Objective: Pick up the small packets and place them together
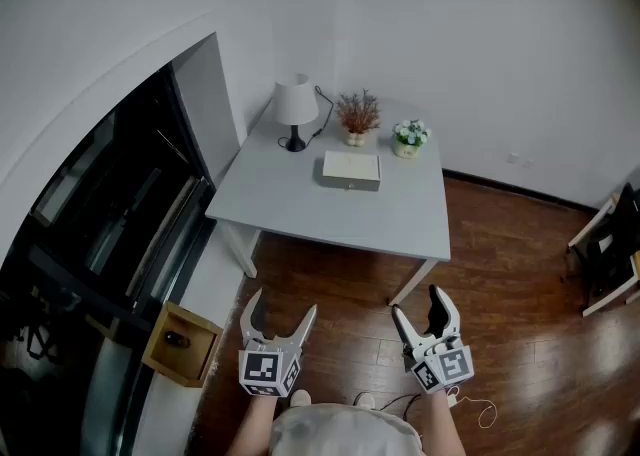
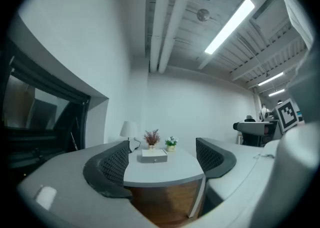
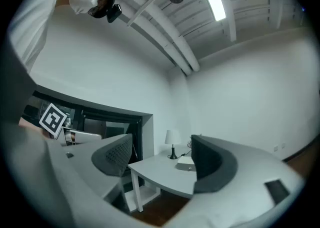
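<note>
Nothing is begun. The left gripper (image 1: 283, 304) and right gripper (image 1: 417, 302) hang well short of the grey table (image 1: 300, 206), jaws apart and empty. No small packets show anywhere; they may lie inside the drawer box (image 1: 351, 171) on that table.

The table (image 1: 300, 214) was pale grey with white legs, and the floor (image 1: 500, 274) was dark red-brown wood in planks. The box (image 1: 351, 170) was light grey. The lamp (image 1: 295, 104) had a white shade and a black stand. The dried plant (image 1: 358, 114) was rust-red in a pale pot; the flowers (image 1: 410, 133) were white and green. The walls (image 1: 450, 24) were white. The left gripper (image 1: 282, 302) and right gripper (image 1: 416, 300) were white, their pads (image 2: 116, 162) dark grey with a fine grid texture. The 2 cubes (image 1: 266, 369) bore black-and-white square markers. The wooden crate (image 1: 182, 344) was tan, the window frame (image 1: 120, 244) black
</note>
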Available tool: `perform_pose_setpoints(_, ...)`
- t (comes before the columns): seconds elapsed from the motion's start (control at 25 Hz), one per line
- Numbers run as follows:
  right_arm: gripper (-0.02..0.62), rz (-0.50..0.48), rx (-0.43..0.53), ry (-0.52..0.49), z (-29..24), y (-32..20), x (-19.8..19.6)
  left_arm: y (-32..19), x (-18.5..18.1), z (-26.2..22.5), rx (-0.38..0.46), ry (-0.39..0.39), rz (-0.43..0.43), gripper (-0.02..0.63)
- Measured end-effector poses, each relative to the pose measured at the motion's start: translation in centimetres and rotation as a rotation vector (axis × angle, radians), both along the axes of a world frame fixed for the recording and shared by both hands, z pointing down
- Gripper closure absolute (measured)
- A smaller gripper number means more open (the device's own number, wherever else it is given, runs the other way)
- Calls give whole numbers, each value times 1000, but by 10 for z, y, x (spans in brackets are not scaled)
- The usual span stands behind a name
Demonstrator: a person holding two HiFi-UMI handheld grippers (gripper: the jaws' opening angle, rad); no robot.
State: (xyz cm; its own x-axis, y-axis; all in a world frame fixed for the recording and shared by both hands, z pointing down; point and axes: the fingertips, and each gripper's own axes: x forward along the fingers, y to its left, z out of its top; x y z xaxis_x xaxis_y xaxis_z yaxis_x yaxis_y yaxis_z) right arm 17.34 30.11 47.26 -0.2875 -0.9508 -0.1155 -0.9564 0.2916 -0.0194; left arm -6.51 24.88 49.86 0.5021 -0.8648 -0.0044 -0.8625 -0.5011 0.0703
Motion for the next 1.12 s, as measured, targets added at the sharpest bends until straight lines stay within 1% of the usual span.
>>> perform_pose_setpoints(0.16, 216, -6, -5, -8, 3, -17, -19, -15, -8, -3, 15, -4, 26, 201)
perform_pose_setpoints(0.32, 216, -7, -2, 7, 0, -33, -38, -33, -19, -8, 35, 10, 56, 201)
perform_pose_setpoints(0.52, 235, -51, -29, 18, 9, -50, -63, -62, -34, 0, 22, 18, 62, 201)
perform_pose_setpoints(0.68, 235, -69, -53, 1, 22, -81, -60, -85, -33, 10, 3, 5, 69, 201)
perform_pose_setpoints(0.8, 235, -84, -38, -20, 30, -124, -43, -117, -19, 15, 16, -13, 69, 201)
perform_pose_setpoints(0.92, 238, -109, -28, -52, 38, -179, -19, -162, 7, 25, 14, -46, 66, 201)
perform_pose_setpoints(1.0, 238, -130, -55, -68, 43, -216, 0, -194, 32, 31, -6, -57, 75, 201)
perform_pose_setpoints(1.12, 239, -177, -130, -82, 54, -265, 28, -235, 72, 30, -27, -52, 106, 201)
